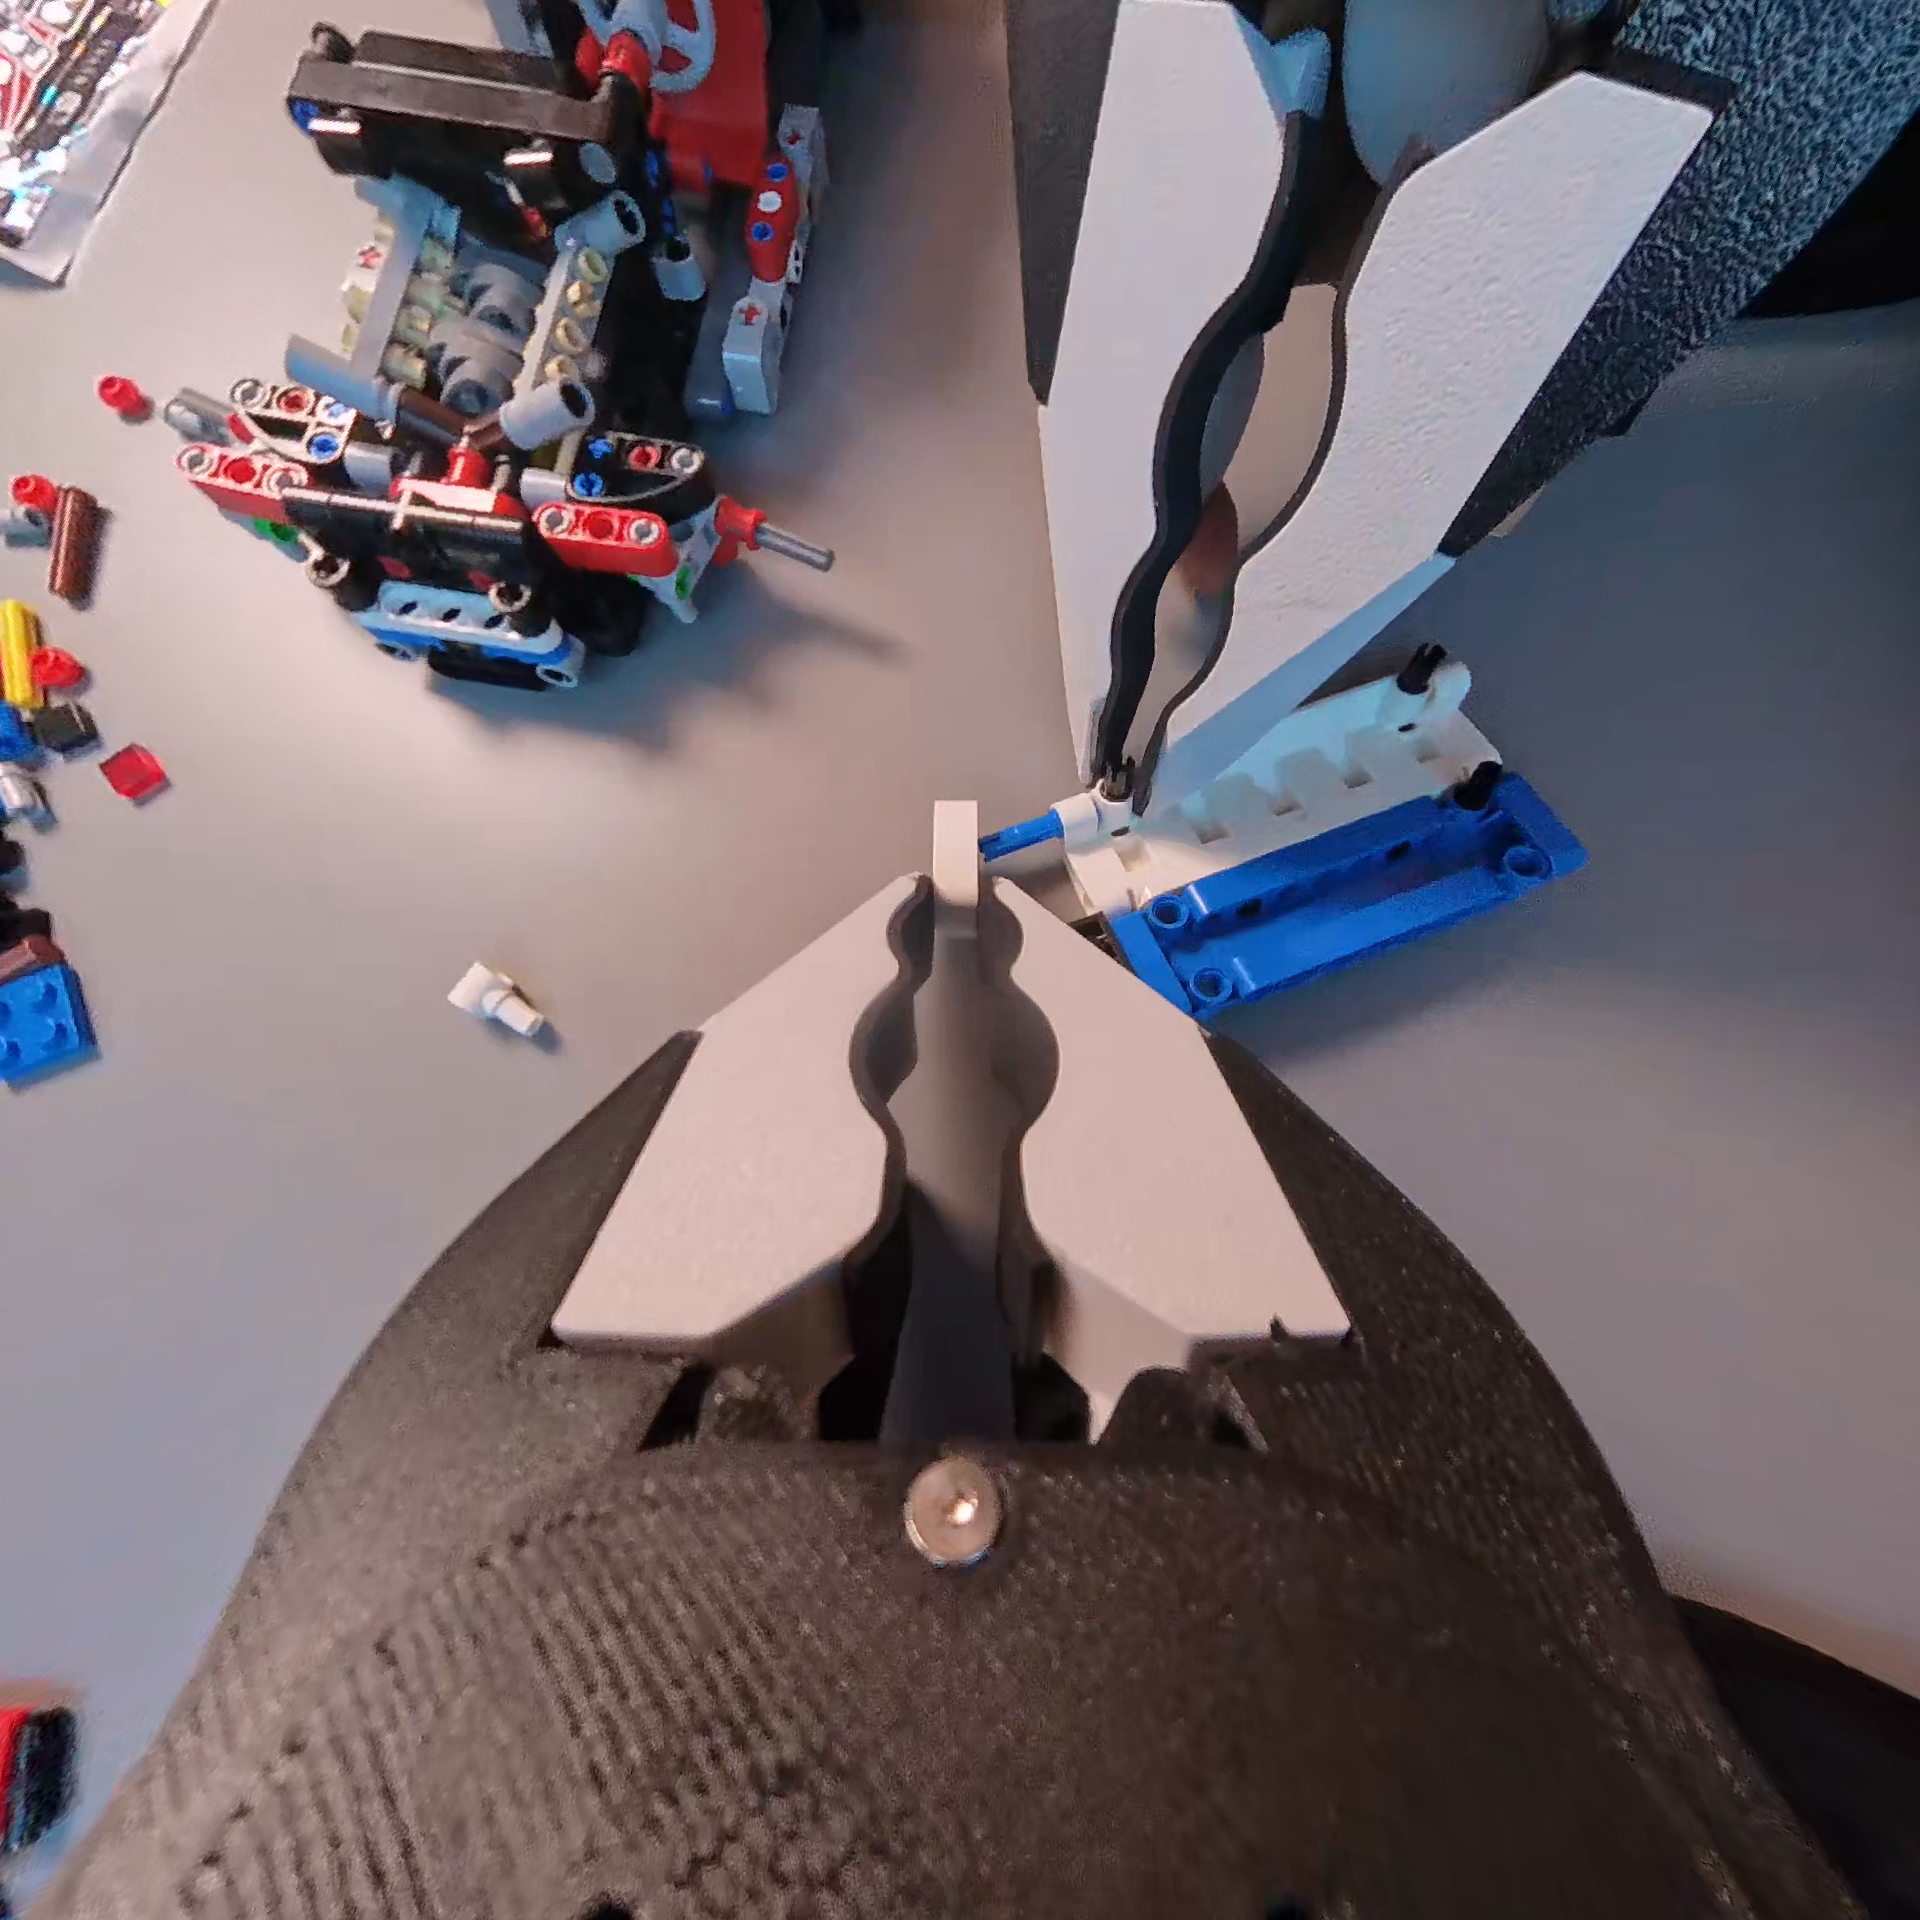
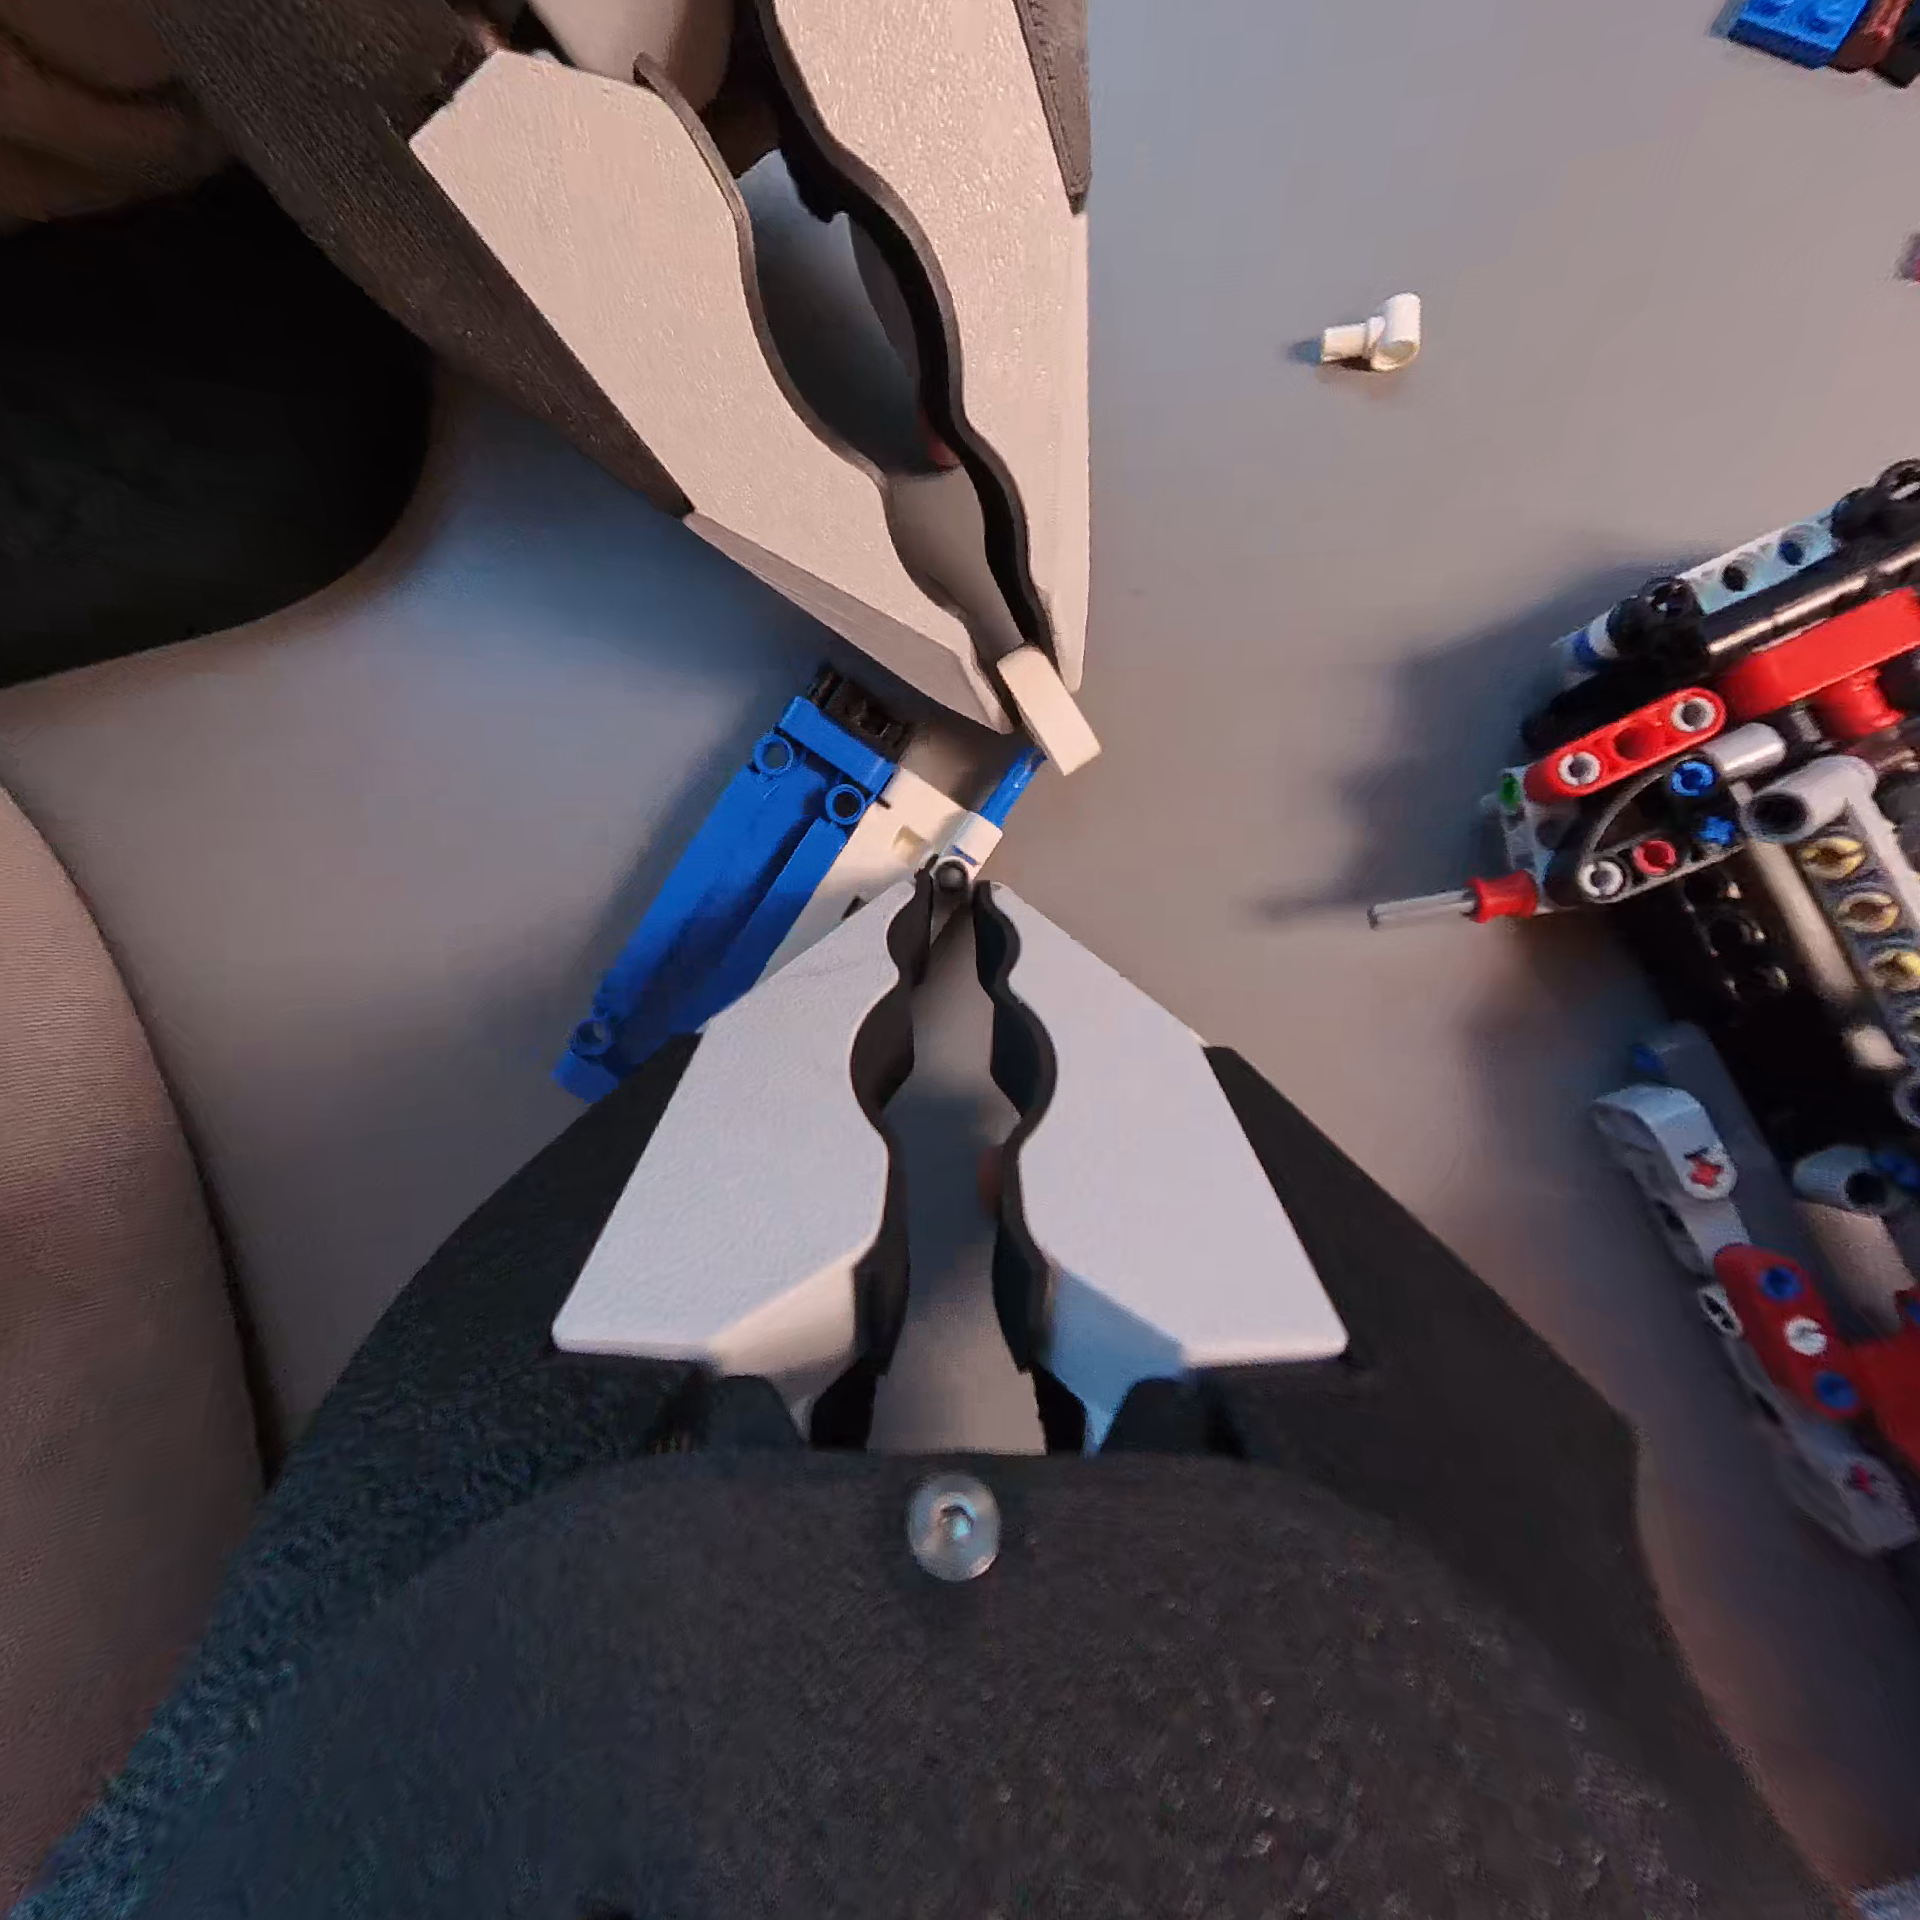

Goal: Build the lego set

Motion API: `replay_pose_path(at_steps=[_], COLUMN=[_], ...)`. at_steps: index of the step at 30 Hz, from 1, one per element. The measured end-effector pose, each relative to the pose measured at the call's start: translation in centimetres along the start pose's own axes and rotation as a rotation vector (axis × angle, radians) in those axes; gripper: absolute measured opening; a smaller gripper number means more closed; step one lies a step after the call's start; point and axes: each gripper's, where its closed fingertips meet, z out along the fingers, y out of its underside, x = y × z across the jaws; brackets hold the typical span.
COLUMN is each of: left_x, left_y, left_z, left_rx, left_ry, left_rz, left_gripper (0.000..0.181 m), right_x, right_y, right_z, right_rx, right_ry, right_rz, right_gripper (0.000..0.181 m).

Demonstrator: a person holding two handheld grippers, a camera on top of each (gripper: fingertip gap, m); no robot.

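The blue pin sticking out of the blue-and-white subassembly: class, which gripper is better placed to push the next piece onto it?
Left. The left gripper already clamps a white piece whose tip sits right at the blue pin. The right gripper is occupied pinching the subassembly, steadying it.

- Bare grey table lies open between the left gripper and the loose bricks along the left edge; only a small white connector sits in it.
- Straight ahead, the part-built model blocks the far left.
- A clear lane of table runs between the model and the right gripper.
- The two grippers meet tip to tip over the blue and white panel assembly; almost no gap is left there.
- Right of the assembly, the table is open.
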Motion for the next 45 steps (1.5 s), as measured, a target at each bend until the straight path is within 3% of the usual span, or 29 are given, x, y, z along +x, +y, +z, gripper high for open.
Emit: replay_pose_path(at_steps=[6,10,12,24,39,45], left_x=[0.0,0.3,0.5,0.6,1.2,1.4], left_y=[0.7,0.7,0.7,1.3,1.7,1.6], left_z=[-0.5,-0.4,-0.3,-0.6,-1.4,-1.3], left_rx=[-0.020,-0.029,-0.034,-0.075,-0.246,-0.194], left_ry=[-0.071,-0.101,-0.105,-0.175,-0.110,0.004], left_rz=[-0.106,-0.118,-0.113,-0.141,-0.077,-0.095], left_gripper=[0.005,0.005,0.005,0.005,0.006,0.007], right_x=[-0.6,-1.0,-0.6,-0.6,-0.9,-1.0], right_y=[0.1,0.0,0.0,0.0,-0.5,-0.5], right_z=[-0.1,0.0,0.1,0.2,0.5,0.5], right_rx=[0.005,0.031,0.033,0.087,0.127,0.135], right_ry=[0.020,0.028,0.061,0.148,0.189,0.193], right_rz=[0.030,0.061,0.058,0.101,0.162,0.176], right_gripper=[0.021,0.016,0.003,0.000,0.000,0.000])
